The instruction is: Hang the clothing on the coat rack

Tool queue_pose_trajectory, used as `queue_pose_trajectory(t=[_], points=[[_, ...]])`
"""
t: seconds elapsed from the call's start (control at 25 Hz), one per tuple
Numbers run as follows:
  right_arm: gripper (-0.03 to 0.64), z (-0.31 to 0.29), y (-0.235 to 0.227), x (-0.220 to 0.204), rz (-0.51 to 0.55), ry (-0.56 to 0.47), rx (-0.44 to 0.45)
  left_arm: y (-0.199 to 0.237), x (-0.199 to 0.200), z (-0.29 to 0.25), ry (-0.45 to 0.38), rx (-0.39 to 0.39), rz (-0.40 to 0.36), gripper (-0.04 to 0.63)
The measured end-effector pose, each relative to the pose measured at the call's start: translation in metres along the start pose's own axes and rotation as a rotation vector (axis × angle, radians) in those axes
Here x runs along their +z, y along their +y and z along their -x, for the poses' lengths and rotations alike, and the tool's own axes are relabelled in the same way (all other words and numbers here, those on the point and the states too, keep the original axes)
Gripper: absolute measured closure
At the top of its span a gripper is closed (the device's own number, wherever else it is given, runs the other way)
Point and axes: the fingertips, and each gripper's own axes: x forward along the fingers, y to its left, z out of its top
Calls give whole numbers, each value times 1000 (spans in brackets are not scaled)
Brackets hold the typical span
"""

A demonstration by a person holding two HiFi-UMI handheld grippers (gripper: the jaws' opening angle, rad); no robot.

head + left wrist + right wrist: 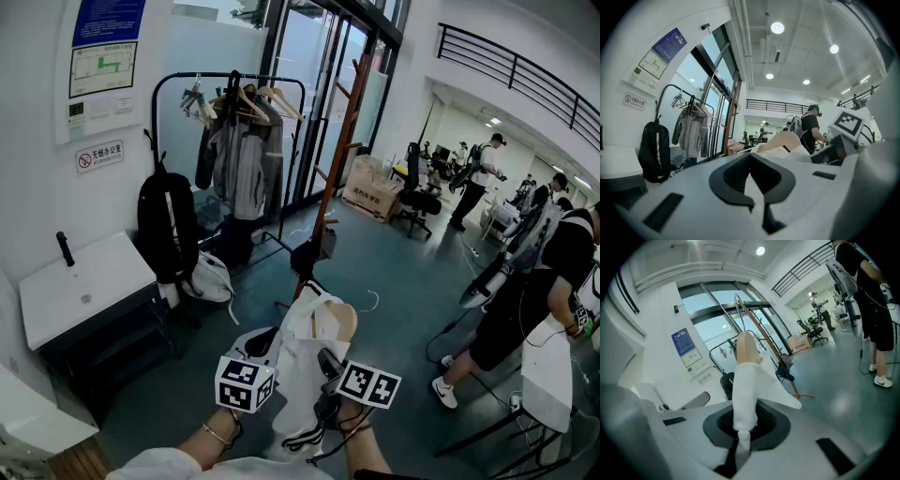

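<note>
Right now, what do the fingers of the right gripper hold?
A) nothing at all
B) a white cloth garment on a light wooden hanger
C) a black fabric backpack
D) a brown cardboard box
B: the right gripper has its fingers shut on the white cloth garment, and the light wooden hanger rises above it.
</note>
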Motion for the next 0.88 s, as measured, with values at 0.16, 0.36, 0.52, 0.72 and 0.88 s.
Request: queue_pose_trajectory(t=[0.16, 0.36, 0.52, 0.72, 0.88], points=[[586, -3, 5, 9, 29, -16, -14, 12, 4, -2, -6, 11, 15, 586], [586, -8, 9, 14, 51, -32, -43, 22, 5, -4, -11, -2, 23, 586], [586, -11, 9, 11, 84, -15, -79, 28, 4, -1, -12, -7, 33, 588], [586, -20, 15, 7, 26, -36, -77, 45, -1, 8, -10, -8, 34, 586], [584, -21, 21, 1, 0, -59, -83, 65, -7, 18, 0, 16, 69, 587]])
